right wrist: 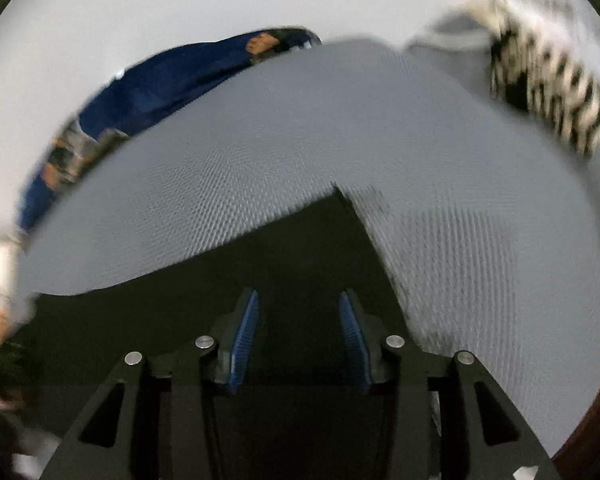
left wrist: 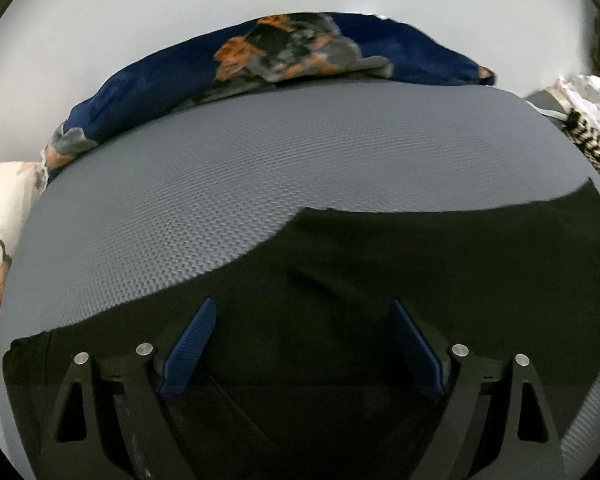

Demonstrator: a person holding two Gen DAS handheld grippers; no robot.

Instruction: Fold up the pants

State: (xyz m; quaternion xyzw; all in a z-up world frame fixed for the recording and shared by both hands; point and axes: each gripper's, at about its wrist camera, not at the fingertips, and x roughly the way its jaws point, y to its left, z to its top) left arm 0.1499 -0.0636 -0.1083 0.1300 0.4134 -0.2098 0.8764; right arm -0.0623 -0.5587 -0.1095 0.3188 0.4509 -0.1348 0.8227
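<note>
grey textured mat (left wrist: 260, 168) carries the black pants (left wrist: 380, 272) flat along its near side. my left gripper (left wrist: 302, 346) hangs wide and empty over them, my right gripper (right wrist: 298, 338) half-parted, empty, ready to pinch an edge.

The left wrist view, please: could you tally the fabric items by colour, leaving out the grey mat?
Black: 1, the pants lying on the mat under the open left gripper
Navy blue with orange print: 1, the cloth along the far edge
Cream with orange print: 1, the cloth at the left
Black-and-white patterned: 1, the cloth at the right
Total: 4
</note>
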